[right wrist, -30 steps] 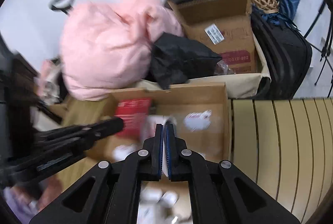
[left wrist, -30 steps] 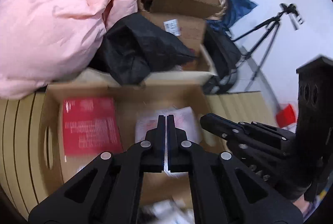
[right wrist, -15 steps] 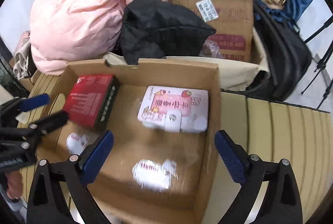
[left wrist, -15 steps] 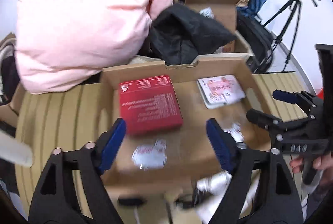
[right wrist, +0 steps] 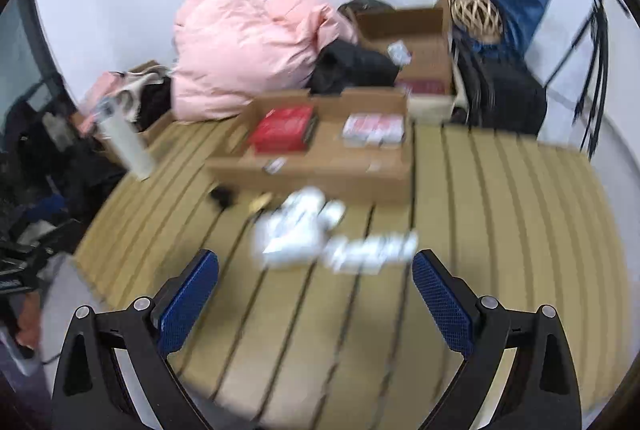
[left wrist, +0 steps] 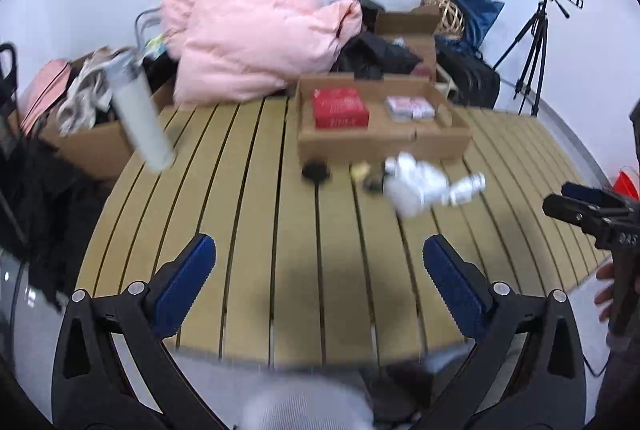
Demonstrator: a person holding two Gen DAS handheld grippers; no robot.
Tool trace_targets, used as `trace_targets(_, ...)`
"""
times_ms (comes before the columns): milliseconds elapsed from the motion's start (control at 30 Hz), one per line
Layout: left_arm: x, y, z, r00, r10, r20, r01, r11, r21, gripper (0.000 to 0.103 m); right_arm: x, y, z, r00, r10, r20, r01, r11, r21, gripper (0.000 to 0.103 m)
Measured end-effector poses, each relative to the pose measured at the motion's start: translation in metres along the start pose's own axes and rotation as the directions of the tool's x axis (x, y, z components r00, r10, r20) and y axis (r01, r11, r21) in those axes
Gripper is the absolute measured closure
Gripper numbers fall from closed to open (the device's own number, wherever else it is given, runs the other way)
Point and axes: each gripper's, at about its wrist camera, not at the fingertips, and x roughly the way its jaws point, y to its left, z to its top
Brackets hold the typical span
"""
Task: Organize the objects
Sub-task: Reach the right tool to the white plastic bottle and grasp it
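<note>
A shallow cardboard box (left wrist: 384, 146) (right wrist: 320, 170) sits at the far side of the slatted table (left wrist: 260, 230). In it lie a red box (left wrist: 340, 108) (right wrist: 284, 128) and a pink-and-white packet (left wrist: 410, 109) (right wrist: 372, 128). In front of the box lie crumpled white items (left wrist: 416, 182) (right wrist: 300, 230), a small white bottle (left wrist: 468, 186) and a small black thing (left wrist: 315, 171). My left gripper (left wrist: 319, 244) hangs over the bare near slats, its jaws opening with nothing between them. My right gripper (right wrist: 316, 258) (left wrist: 580, 206) is open and empty, short of the white items.
A grey-white cylinder (left wrist: 140, 110) (right wrist: 124, 142) stands tilted at the table's left edge. Behind the table are a pink duvet (left wrist: 248, 42), a black bag, a taller carton (right wrist: 412, 42), a wicker ball (right wrist: 476, 10) and a tripod (left wrist: 536, 42). A carton of clothes (left wrist: 92, 146) sits left.
Both grippers were shut over the cardboard box; they have opened wide and pulled back toward the table's near edge, so the whole table now shows.
</note>
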Motion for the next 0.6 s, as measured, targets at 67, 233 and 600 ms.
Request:
trace_targets(67, -0.010, 0.000, -0.019, 0.999, -0.024, -0.020, 0.024, 0.999, -0.038, 0.000, -0.014, 0.010, -0.032, 1.000, 0.022, -0.012, -0.022, 0.999, 0.041, 0.004)
trace_targets(233, -0.019, -0.014, -0.041, 0.997, -0.067, -0.029, 0.067, 0.998, -0.005, 0.000, -0.030, 0.034, -0.090, 0.997, -0.033, -0.073, 0.036, 0.999, 0.032, 0.004)
trace_targets(600, -0.029, -0.020, -0.048, 0.997, -0.071, -0.021, 0.071, 0.997, -0.008, 0.000, -0.059, 0.044, -0.110, 0.998, -0.061, -0.017, 0.062, 0.998, 0.010, 0.004)
